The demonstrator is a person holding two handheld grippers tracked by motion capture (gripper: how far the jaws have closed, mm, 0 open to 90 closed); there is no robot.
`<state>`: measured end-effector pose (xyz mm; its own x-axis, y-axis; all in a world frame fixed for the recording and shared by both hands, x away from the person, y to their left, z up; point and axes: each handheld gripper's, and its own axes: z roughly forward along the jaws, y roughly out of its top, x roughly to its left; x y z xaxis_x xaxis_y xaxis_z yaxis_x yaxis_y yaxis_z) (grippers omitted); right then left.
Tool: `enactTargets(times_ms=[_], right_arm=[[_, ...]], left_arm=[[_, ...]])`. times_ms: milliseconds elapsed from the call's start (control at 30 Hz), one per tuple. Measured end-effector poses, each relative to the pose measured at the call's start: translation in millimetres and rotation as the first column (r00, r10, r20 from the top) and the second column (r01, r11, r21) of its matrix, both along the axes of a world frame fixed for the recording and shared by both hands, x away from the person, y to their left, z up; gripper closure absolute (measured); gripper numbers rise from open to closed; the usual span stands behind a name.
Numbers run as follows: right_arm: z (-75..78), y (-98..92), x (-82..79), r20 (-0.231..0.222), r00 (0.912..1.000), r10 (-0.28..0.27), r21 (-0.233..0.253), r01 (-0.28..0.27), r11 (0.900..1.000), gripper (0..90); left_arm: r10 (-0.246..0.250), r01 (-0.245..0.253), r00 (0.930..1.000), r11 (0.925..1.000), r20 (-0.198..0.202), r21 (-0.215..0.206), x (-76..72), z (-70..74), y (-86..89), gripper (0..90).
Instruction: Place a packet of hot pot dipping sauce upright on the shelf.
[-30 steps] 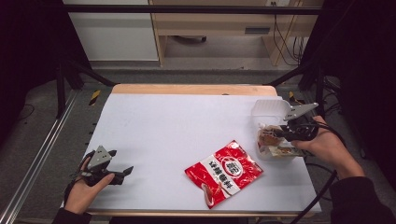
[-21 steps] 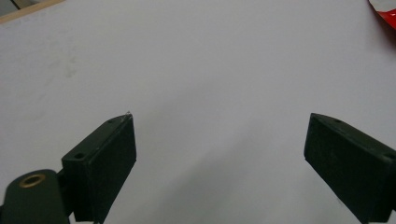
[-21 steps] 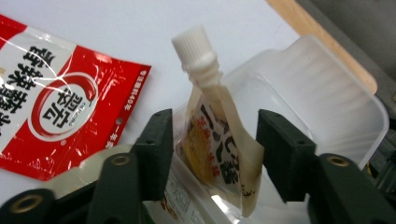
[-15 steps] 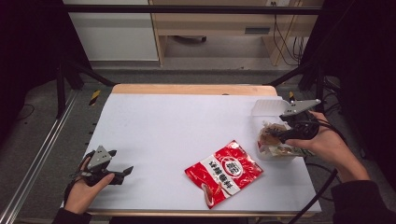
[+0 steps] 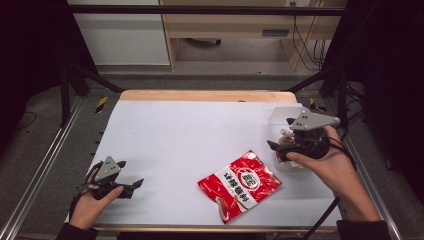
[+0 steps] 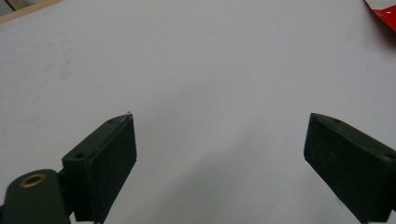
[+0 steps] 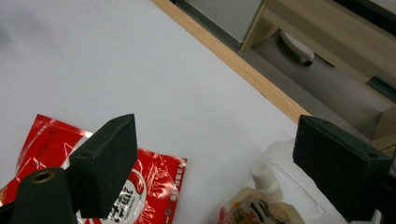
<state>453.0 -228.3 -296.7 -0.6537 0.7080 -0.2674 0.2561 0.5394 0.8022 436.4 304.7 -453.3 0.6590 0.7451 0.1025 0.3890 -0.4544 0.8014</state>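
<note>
A red snack bag (image 5: 240,182) lies flat on the white table near the front edge, right of centre. My right gripper (image 5: 276,150) is open and hovers at the left side of a clear plastic tub (image 5: 281,118). In the right gripper view, my right gripper (image 7: 217,123) stands above the red bag (image 7: 149,182) and a spouted pouch (image 7: 261,203) in the tub (image 7: 289,149). My left gripper (image 5: 131,188) rests open at the front left, nothing between its jaws. The left gripper view has my left gripper (image 6: 219,135) over bare table, the bag's corner (image 6: 384,10) at top right.
The white table sheet (image 5: 200,135) ends at a wooden strip (image 5: 205,96) along the far edge. Metal frame rails (image 5: 45,170) run down both sides. A wooden shelf unit (image 5: 235,30) stands beyond the table.
My right gripper has shifted a little to the left, from over the tub toward its left side. The left gripper and the red bag have stayed put.
</note>
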Motion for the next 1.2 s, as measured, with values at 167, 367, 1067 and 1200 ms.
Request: enactTargets(times_ms=[167,367,1067,1200], right_arm=[[-16.7,23.6,-13.7,0.015,0.9997,0.02,0.004,-0.02,1.0,17.2],[-49.6,40.9,-23.7,-0.052,0.9983,-0.028,-0.016,0.027,0.999,19.9],[-124.0,39.8,-58.5,-0.124,0.9636,-0.237,0.056,0.245,0.968,23.3],[-131.6,30.2,-62.7,-0.126,0.9513,-0.281,0.081,0.293,0.953,20.3]], left_arm=[[-0.006,0.006,1.0,1.0,0.003,0.008,-0.1,0.4,-1.0,9.2],[-0.009,0.009,0.9999,0.9999,0.007,0.013,-0.2,1.0,-1.1,9.2],[-0.01,0.009,0.9999,0.9997,0.012,0.024,-0.5,1.1,-2.3,9.2],[-0.01,0.01,0.9999,0.9996,0.012,0.027,-0.7,1.1,-2.7,9.2]])
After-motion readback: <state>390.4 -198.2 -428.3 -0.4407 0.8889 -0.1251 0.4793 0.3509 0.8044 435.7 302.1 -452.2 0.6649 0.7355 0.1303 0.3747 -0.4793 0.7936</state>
